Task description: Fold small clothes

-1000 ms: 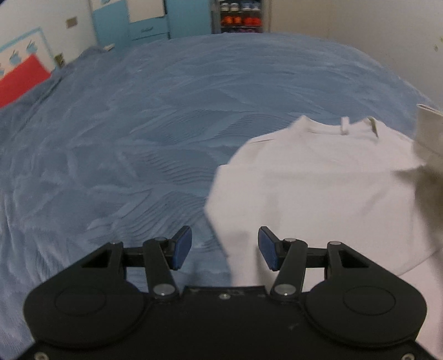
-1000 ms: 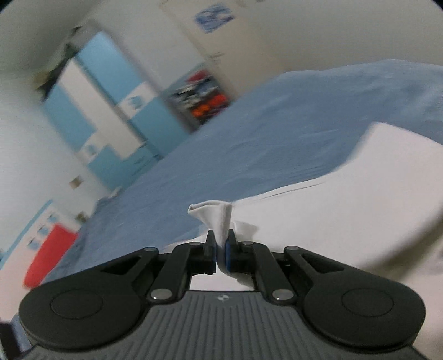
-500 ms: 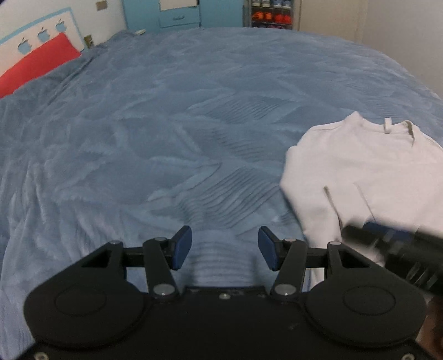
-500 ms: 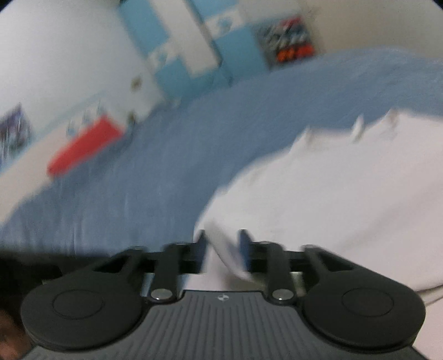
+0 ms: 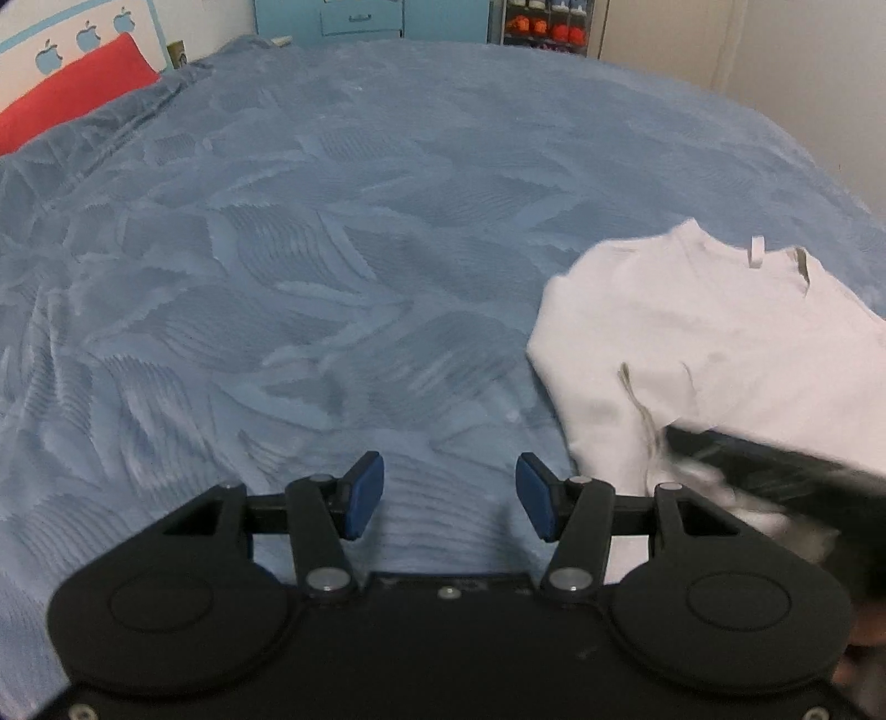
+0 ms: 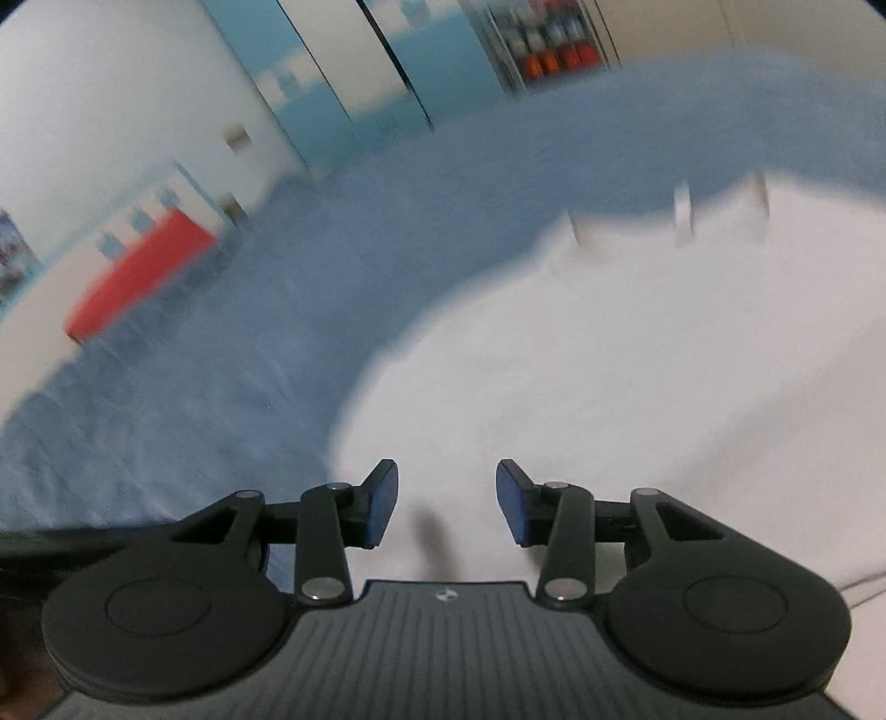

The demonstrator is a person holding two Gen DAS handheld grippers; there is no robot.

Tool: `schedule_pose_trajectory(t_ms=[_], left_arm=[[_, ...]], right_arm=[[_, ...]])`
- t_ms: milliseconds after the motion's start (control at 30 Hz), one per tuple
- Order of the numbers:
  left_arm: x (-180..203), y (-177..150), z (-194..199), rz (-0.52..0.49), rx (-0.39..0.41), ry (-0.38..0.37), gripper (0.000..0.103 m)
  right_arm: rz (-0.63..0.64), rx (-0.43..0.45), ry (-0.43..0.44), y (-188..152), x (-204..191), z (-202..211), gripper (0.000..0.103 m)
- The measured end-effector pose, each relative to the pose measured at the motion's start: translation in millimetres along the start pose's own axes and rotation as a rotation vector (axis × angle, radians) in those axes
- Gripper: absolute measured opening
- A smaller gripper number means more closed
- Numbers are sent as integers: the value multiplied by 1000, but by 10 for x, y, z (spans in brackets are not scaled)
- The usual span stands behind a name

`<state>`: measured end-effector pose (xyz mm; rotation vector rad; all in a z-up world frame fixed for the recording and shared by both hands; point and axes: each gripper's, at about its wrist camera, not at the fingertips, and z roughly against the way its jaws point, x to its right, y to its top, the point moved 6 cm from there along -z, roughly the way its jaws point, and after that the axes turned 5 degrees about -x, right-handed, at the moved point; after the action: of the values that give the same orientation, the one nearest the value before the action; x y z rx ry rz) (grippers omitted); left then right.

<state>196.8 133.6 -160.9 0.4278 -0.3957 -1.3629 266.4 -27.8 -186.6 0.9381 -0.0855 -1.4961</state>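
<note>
A small white garment (image 5: pixel 709 332) lies partly folded on the blue bedspread (image 5: pixel 332 249), collar toward the far side. My left gripper (image 5: pixel 448 501) is open and empty over bare bedspread, left of the garment's edge. My right gripper (image 6: pixel 446 501) is open and empty, low over the garment's (image 6: pixel 581 387) near left part. It also shows blurred at the right edge of the left wrist view (image 5: pixel 775 471), on the garment.
A red pillow (image 5: pixel 72 105) lies at the far left of the bed. Blue cabinets (image 5: pixel 360 22) and a shelf (image 5: pixel 548 25) stand against the far wall. The bed's right edge (image 5: pixel 830 166) drops off near a pale wall.
My right gripper opened and let go of the white fabric it was holding, then dropped low over the garment. My left gripper drew back left, off the garment onto bare bedspread.
</note>
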Motion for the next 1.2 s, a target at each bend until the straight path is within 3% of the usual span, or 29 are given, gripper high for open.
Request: schedule_pose_trajectory(t_ms=[100,200,267,367,467,567,633,767,833,867,933,1000,1033,1067,1133,1167,1200], left_arm=[[69,-106,2,-6,-19,-4,55],[143,-298,58,-18,-50,-32,55],[191,-474,127,-34,-75,-48,55],[264,-784,244,-59,-120,-76,55],[297,-1083,261,-53,-190,-115,55],[312,-1328,245,-13,-267,-137,55],[309,-1448,326,20,-293,-172,55],[392,-1682,458,10,-337,-201,57],[451,-1783,459,-1,-341,-194,58],[492,-1814,460,-21,-324,-180,54],[596,-1843,471,-67,-282,-186,48],[651,-1878,471,-81,-282,-168,45],[661,-1893,494,-81,-280,-170,41],[666,-1902,515,-78,-277,-176,28],[635,-1893,532,-51,-272,-186,9],[603,-1880,553,-21,-270,-206,5],[542,-1842,576,-1,-261,-216,4]], right_arm=[[103,41,36,-73,26,20,50],[96,51,55,29,122,454,50],[121,113,9,100,270,929,55],[142,201,-96,76,711,1735,83],[136,228,-262,-142,1323,2399,88],[65,162,-454,-468,1972,2825,88],[-12,94,-515,-730,2316,3041,88],[-84,-22,-471,-1180,2521,3189,87],[-47,-32,-455,-1300,2470,3180,87],[-9,-23,-472,-1337,2417,3168,87],[29,-40,-485,-1333,2344,3093,81],[33,-93,-415,-1297,2246,3003,54],[35,-124,-368,-1308,2182,2931,52],[56,-141,-363,-1332,2132,2866,48],[126,-145,-451,-1371,2074,2761,25],[133,-134,-463,-1375,2062,2749,8],[110,-115,-443,-1370,2046,2773,6]])
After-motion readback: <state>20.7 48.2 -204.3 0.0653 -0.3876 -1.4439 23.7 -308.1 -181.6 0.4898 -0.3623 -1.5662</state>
